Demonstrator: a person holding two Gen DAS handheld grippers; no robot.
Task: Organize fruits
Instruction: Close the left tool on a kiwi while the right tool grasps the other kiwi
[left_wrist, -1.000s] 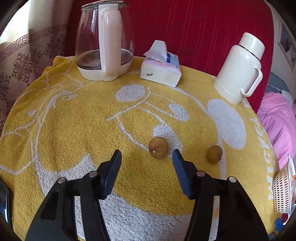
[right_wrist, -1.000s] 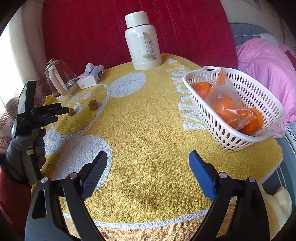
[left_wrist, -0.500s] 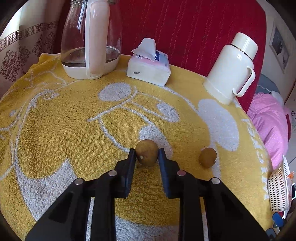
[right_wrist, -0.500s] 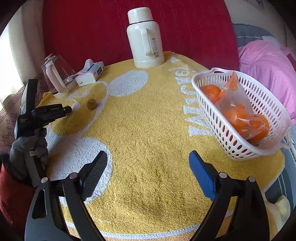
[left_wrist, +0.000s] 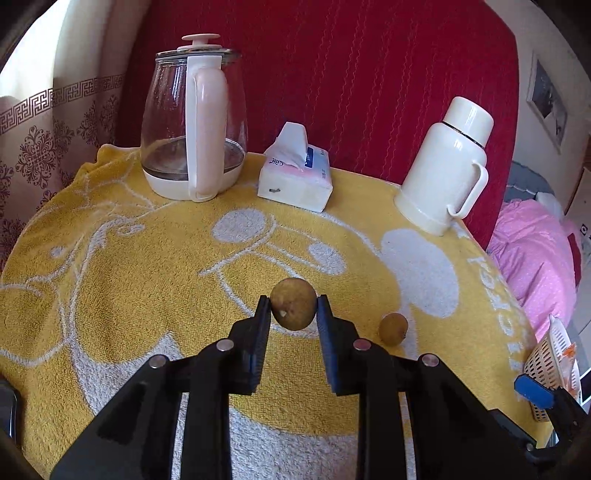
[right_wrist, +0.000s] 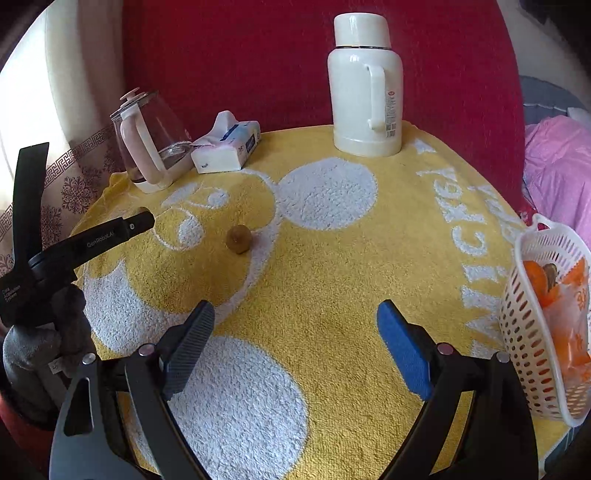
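One brown fruit lies beside kettle, tissues, flask.

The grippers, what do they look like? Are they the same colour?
Both are black, shaped like big tongs with silver screws. The left gripper has dark jaws and white writing along its side. The right gripper has one dark ribbed pad and one bright blue pad. The hand holding the left one wears a grey glove, with a red sleeve below.

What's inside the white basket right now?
The white basket holds orange fruits and a clear plastic packet with more orange showing through it. Its wall, the packet and the picture's edge hide the bottom, so an exact count isn't possible.
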